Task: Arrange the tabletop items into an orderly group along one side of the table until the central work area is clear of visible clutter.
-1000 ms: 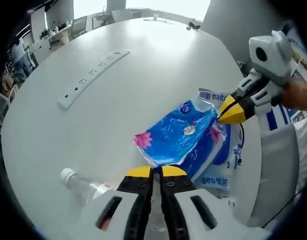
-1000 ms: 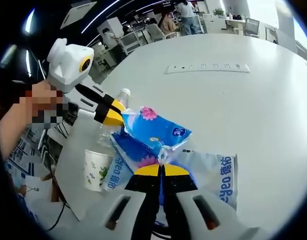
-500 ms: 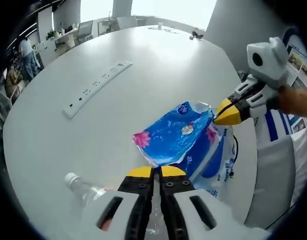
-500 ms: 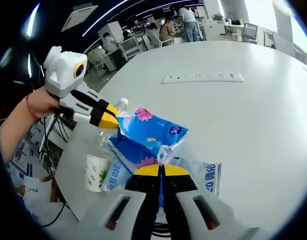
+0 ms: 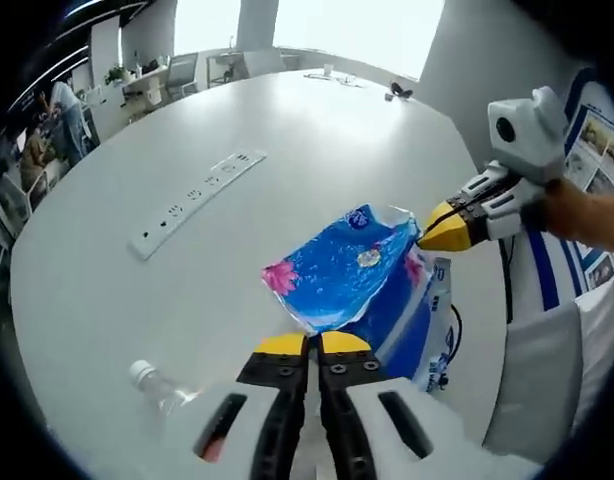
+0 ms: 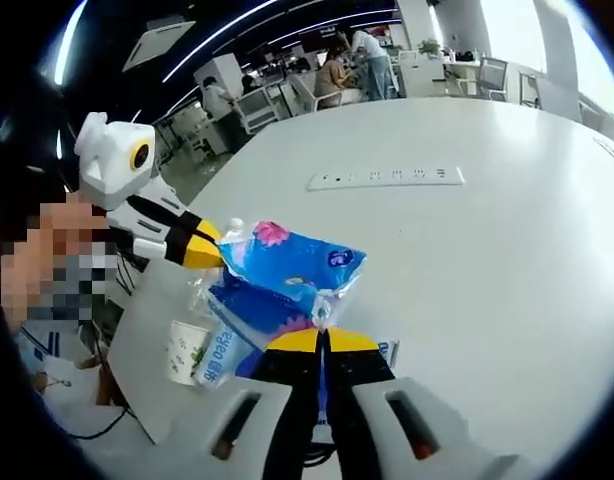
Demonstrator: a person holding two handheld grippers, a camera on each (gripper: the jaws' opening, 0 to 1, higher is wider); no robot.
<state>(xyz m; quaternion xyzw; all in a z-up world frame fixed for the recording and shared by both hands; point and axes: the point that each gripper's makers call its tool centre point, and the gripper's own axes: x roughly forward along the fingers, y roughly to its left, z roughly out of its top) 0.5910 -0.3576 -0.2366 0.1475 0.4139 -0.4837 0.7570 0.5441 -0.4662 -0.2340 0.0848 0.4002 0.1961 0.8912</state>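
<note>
A blue tissue pack (image 5: 342,272) with a pink flower print hangs between both grippers, above the white table (image 5: 137,280). My left gripper (image 5: 307,346) is shut on its near edge. My right gripper (image 5: 439,228) pinches the far corner. In the right gripper view the same pack (image 6: 287,263) runs from my right gripper (image 6: 322,340) to the left gripper (image 6: 199,252). More blue packs (image 6: 252,308) hang under it in the clear wrapper. A white-and-blue bag (image 5: 439,330) lies below.
A white power strip (image 5: 195,190) lies across the middle of the table. A clear bottle (image 5: 155,386) lies near the table edge. A paper cup (image 6: 183,350) stands by the edge below the pack. Office desks and people (image 6: 337,70) are far behind.
Both grippers have risen with the tissue pack held between them, and the table looks farther below. The white-and-blue bag under the pack shows less.
</note>
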